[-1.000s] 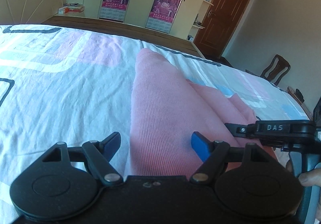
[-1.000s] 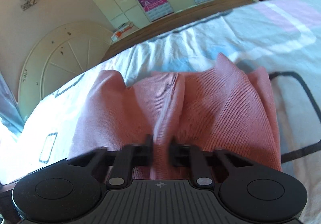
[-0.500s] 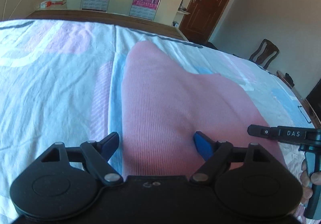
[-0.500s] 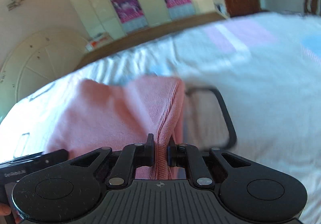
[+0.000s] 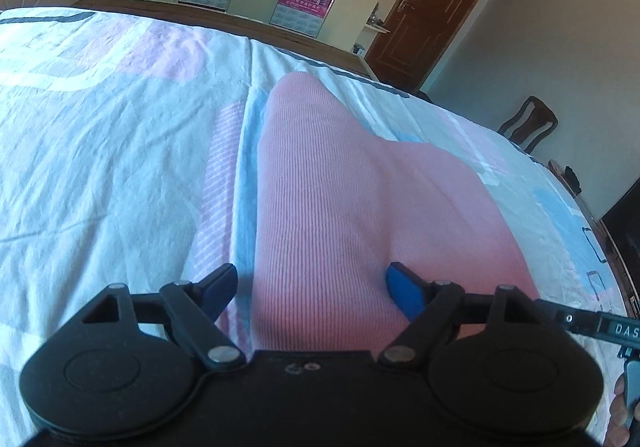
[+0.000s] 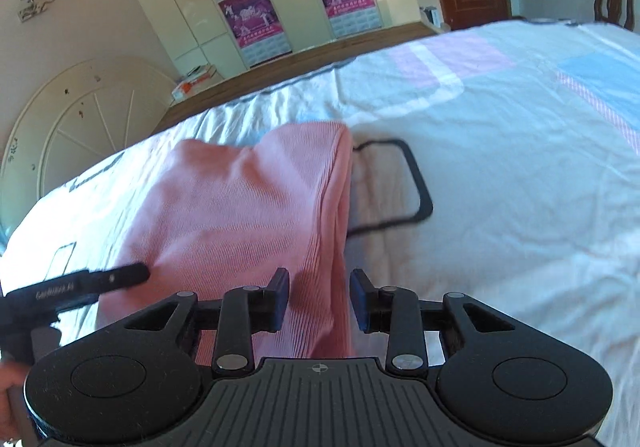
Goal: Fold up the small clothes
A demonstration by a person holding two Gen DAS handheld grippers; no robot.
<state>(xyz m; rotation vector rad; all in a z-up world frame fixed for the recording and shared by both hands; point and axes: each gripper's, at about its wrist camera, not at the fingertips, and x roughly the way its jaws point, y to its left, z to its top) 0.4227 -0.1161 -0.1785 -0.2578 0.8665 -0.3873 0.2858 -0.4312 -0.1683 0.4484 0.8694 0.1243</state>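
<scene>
A pink ribbed garment (image 5: pixel 340 207) lies folded on the patterned bedsheet (image 5: pixel 120 167). My left gripper (image 5: pixel 312 281) hovers over its near end with the blue pads spread wide; cloth lies between and below them, not pinched. In the right wrist view the same garment (image 6: pixel 240 215) has its folded right edge running between the fingers of my right gripper (image 6: pixel 320 289). Those jaws are opening, and the pads stand just off the fold. The left gripper's finger (image 6: pixel 92 283) shows at the left edge of that view.
The bedsheet (image 6: pixel 500 167) stretches far to the right, with a black printed outline (image 6: pixel 416 187) beside the garment. A wooden bed frame (image 5: pixel 200 13), wardrobes with posters (image 6: pixel 248 19), a brown door (image 5: pixel 432 3) and a chair (image 5: pixel 528 123) stand beyond the bed.
My right gripper carried the pinched fold of the garment sideways, laying it flatter, then parted its jaws from the cloth. The left gripper stayed open over the near end.
</scene>
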